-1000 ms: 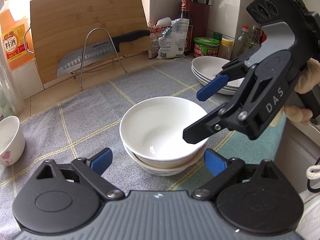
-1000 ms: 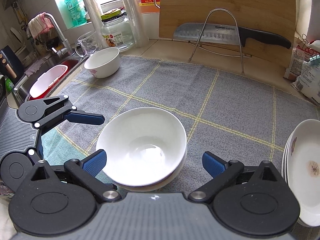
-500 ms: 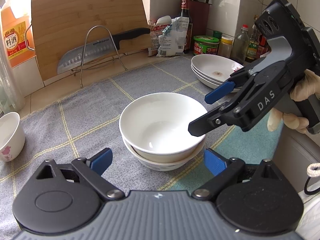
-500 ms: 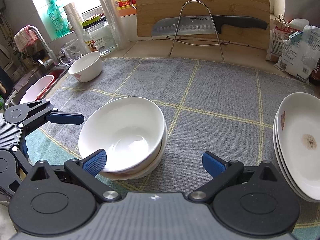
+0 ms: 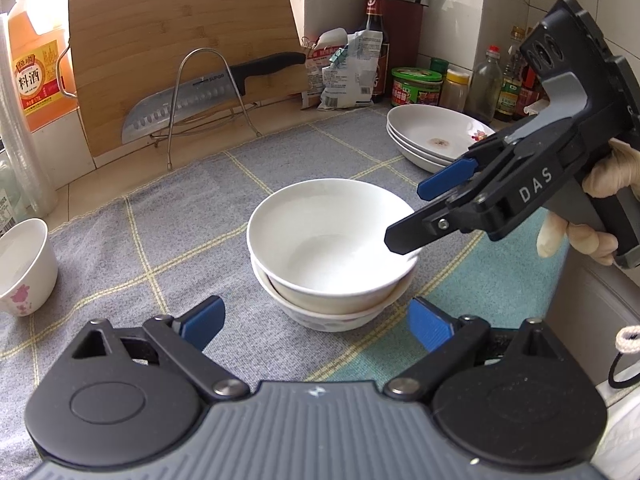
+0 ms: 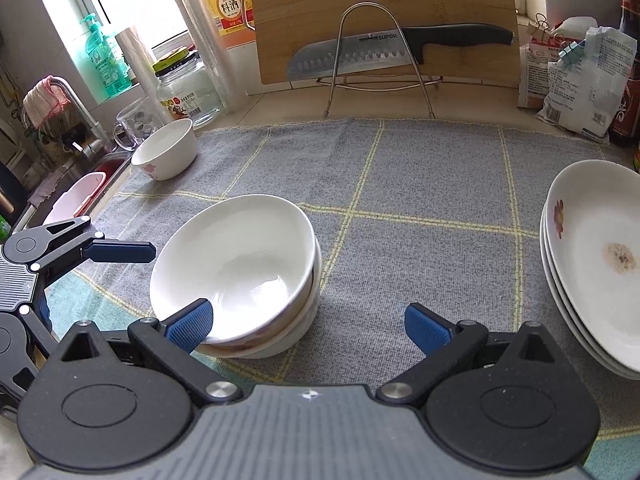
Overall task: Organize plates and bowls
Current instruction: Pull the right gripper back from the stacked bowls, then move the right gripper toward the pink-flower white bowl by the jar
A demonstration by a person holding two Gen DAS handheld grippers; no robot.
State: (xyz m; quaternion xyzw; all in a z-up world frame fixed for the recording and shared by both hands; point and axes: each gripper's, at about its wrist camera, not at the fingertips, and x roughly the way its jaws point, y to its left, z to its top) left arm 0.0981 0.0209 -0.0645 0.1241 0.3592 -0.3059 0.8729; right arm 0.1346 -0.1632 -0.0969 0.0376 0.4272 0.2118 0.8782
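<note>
We hold both grippers, left gripper and right gripper, wide open and empty beside the nested white ceramic bowls on the grey checked cloth, freeing the stack.

Black linkage gripper, blue finger pads, silver pivot screws, white "DAS" marking; pale glove at 3 o'clock.

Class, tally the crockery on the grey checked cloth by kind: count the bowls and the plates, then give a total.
White ceramic bowls: 3, two nested and one flower-printed bowl apart.
White shallow plates, stacked: 3.
Total: 6.
</note>
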